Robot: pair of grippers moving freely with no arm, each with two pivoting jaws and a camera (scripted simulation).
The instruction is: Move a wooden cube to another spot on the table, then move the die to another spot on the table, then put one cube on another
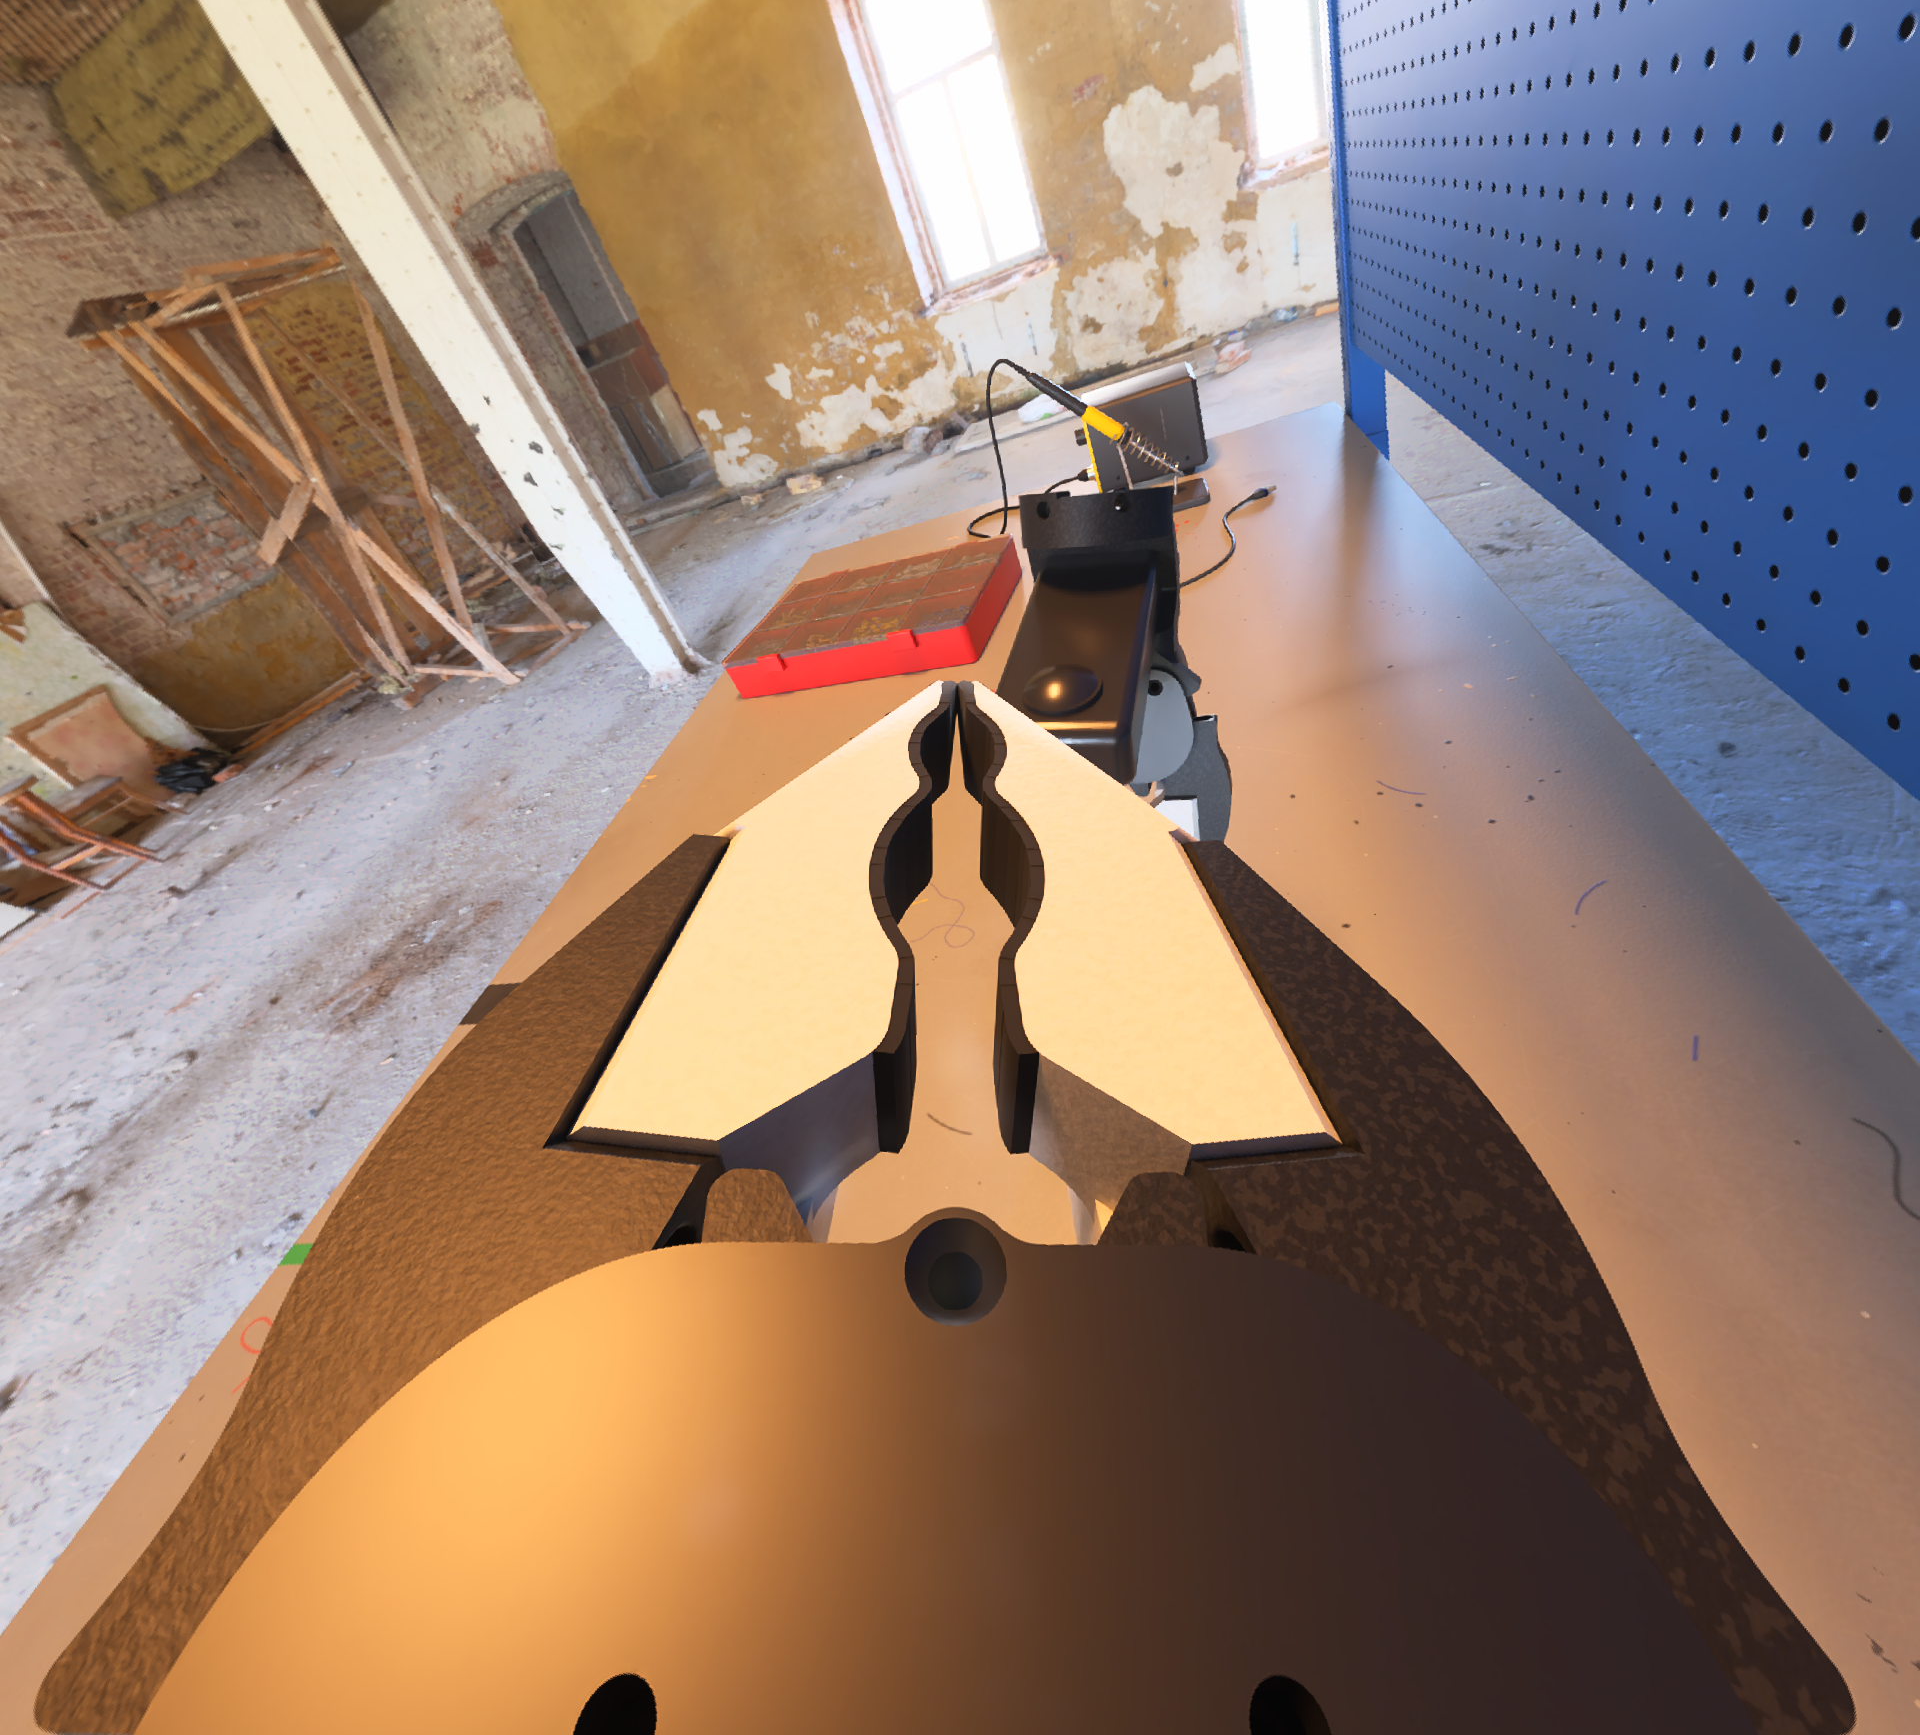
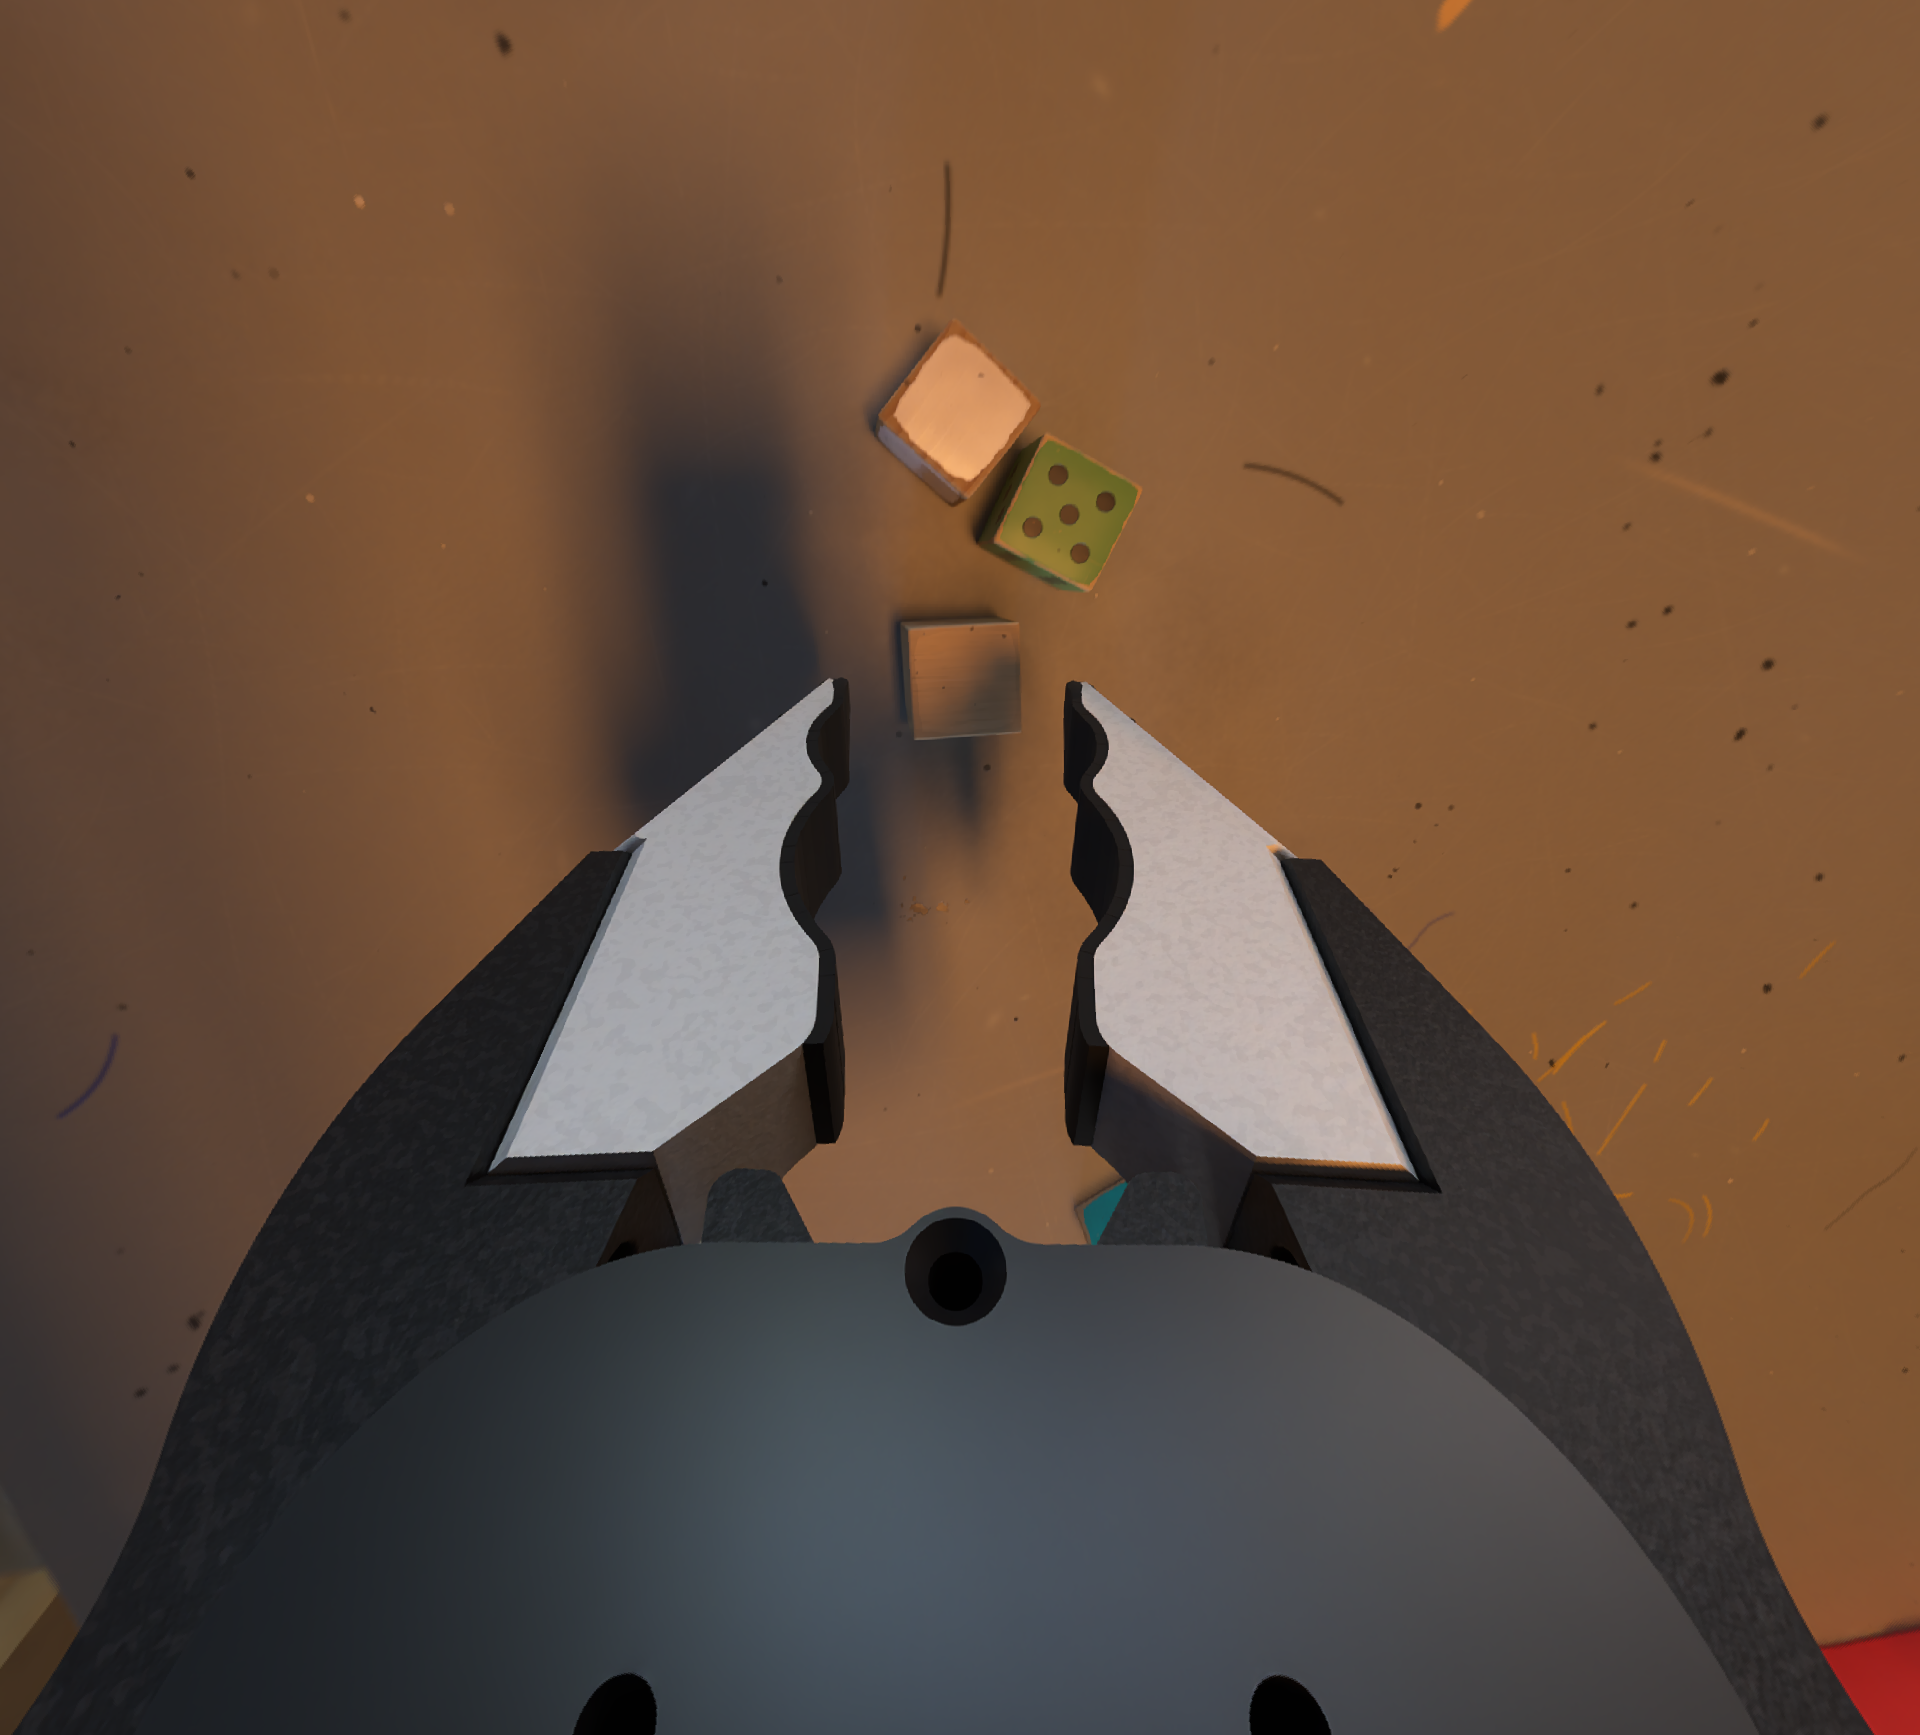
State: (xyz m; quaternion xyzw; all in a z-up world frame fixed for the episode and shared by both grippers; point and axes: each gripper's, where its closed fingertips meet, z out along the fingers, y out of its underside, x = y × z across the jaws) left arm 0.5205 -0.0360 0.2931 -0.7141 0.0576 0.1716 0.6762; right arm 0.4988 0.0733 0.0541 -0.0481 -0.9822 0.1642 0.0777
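Observation:
In the right wrist view, my right gripper is open and empty, looking straight down at the table. A plain wooden cube lies on the table just beyond and between its fingertips. Farther on, a second wooden cube with a light top lies turned at an angle. A green die with dark pips lies against it on the right. In the left wrist view, my left gripper is shut and empty, low over the table. The right gripper shows ahead of it as a dark body.
A red compartment box lies on the brown table ahead left. A soldering iron in its stand and a dark box stand farther back. A blue pegboard rises on the right. A teal bit shows under the right gripper.

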